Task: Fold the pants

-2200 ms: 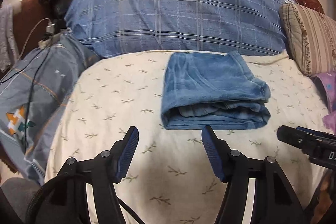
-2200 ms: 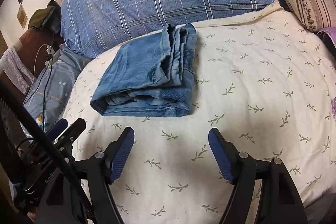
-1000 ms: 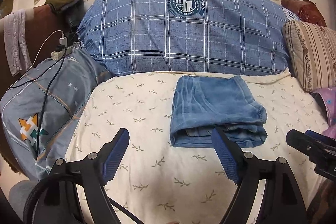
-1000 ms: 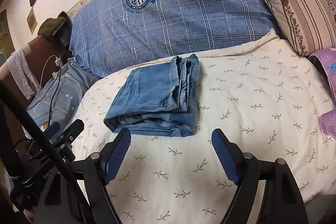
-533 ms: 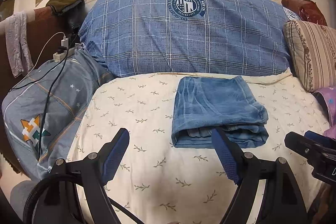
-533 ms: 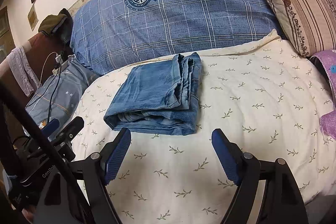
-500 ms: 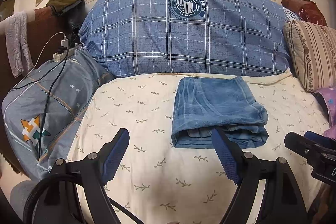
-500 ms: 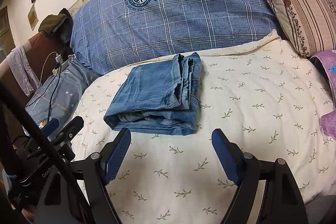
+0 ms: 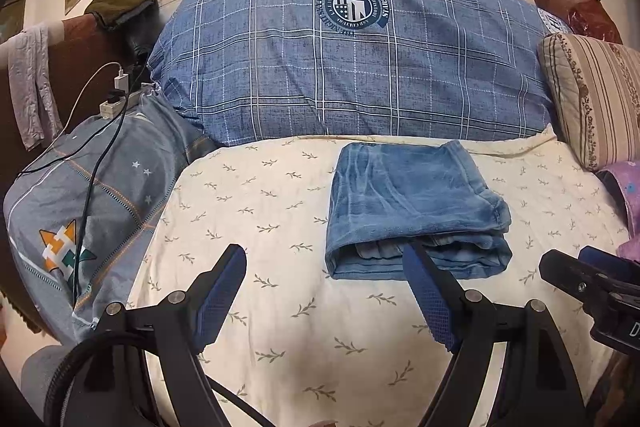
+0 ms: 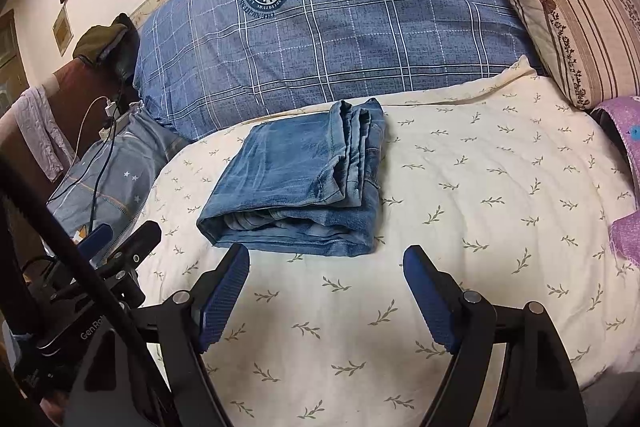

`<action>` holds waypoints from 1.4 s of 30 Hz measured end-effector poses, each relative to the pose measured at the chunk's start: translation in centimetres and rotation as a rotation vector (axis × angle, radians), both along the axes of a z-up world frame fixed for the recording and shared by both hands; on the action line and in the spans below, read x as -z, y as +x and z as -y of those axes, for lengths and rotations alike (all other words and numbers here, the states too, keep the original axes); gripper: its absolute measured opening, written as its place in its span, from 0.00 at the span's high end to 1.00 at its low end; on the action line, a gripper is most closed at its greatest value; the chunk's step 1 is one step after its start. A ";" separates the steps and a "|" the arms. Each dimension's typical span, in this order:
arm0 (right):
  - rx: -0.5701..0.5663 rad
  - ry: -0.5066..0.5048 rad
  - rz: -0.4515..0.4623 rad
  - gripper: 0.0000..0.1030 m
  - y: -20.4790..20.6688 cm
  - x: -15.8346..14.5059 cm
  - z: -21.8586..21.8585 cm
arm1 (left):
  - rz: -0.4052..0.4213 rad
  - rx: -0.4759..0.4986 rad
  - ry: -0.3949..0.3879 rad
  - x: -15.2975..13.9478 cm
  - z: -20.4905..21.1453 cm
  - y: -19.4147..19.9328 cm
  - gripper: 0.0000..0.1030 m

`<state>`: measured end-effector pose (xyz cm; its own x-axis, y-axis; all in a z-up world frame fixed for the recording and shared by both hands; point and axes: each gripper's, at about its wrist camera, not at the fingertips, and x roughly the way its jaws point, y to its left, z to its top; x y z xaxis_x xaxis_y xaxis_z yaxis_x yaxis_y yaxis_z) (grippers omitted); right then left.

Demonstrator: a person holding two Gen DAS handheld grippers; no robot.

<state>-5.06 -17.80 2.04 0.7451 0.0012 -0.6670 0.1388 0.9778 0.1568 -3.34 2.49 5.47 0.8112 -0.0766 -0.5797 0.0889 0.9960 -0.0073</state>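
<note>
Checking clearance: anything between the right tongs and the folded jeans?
Nothing: only bare leaf-print quilt lies between the open right tongs and the folded jeans, in the right wrist view.

Both wrist fisheyes look forward and downward from near the cream leaf-printed bedspread (image 9: 320,327), sharing the folded blue denim pants (image 10: 296,183) from neighbouring angles

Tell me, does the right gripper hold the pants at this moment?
No, the right gripper stands open and empty above the sheet, apart from the folded pants.
</note>
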 end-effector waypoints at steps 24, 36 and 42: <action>-0.004 -0.026 -0.001 0.22 0.1 0.0 -0.3 | 0.003 0.008 0.001 0.0 0.0 -0.1 0.21; -0.005 -0.029 0.005 0.22 0.0 -0.1 -0.3 | 0.008 0.008 0.002 -0.1 0.0 -0.2 0.21; -0.006 -0.030 0.001 0.22 0.0 -0.1 -0.3 | 0.005 0.011 0.002 -0.2 0.0 -0.3 0.21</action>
<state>-5.03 -17.55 2.10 0.7459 -0.0143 -0.6659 0.1332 0.9828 0.1280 -3.63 2.52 5.63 0.8134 -0.0841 -0.5757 0.0995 0.9950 -0.0047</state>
